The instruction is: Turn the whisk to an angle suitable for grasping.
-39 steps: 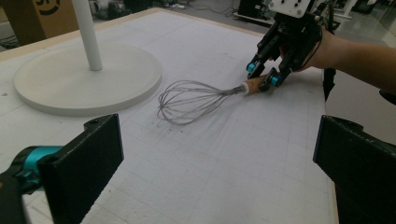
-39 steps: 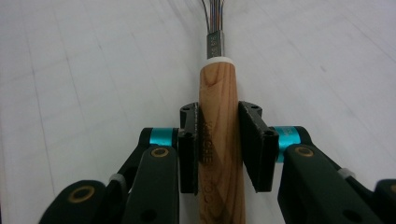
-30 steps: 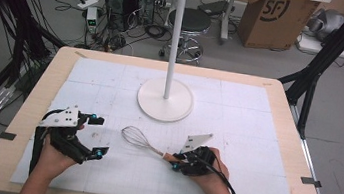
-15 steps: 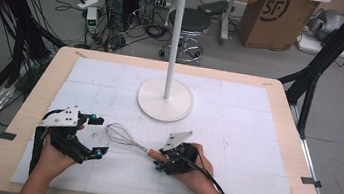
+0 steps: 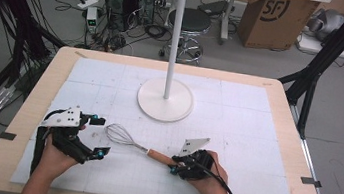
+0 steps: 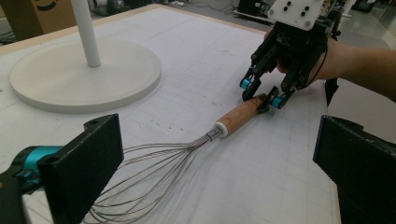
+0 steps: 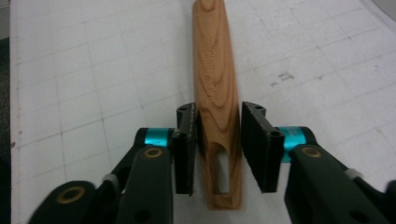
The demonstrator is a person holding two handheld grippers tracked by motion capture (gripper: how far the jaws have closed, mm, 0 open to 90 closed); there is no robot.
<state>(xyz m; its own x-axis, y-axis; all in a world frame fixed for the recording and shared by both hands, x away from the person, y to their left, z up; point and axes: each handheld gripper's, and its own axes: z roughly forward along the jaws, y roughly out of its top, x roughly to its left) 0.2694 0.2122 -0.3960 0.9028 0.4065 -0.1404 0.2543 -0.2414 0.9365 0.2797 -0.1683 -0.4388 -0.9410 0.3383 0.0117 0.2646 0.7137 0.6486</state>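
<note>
You pinched the whisk (image 5: 130, 141) by its wooden handle with the just-closing right gripper (image 5: 177, 167), near the white hook stand (image 5: 165, 98), ready to lift, left gripper (image 5: 97, 135) spread wide beside its wires.

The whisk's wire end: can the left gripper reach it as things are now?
Probably yes. The whisk lies with its wires just before the open left gripper, nothing between them; the right gripper grips only the wooden handle.

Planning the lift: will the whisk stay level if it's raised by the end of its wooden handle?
Probably not quite. The right gripper clamps the whisk at the handle's far end, so the wire head may sag. The rounded, smooth-looking handle could twist between the pads. The thin wire loops look springy and light.
</note>
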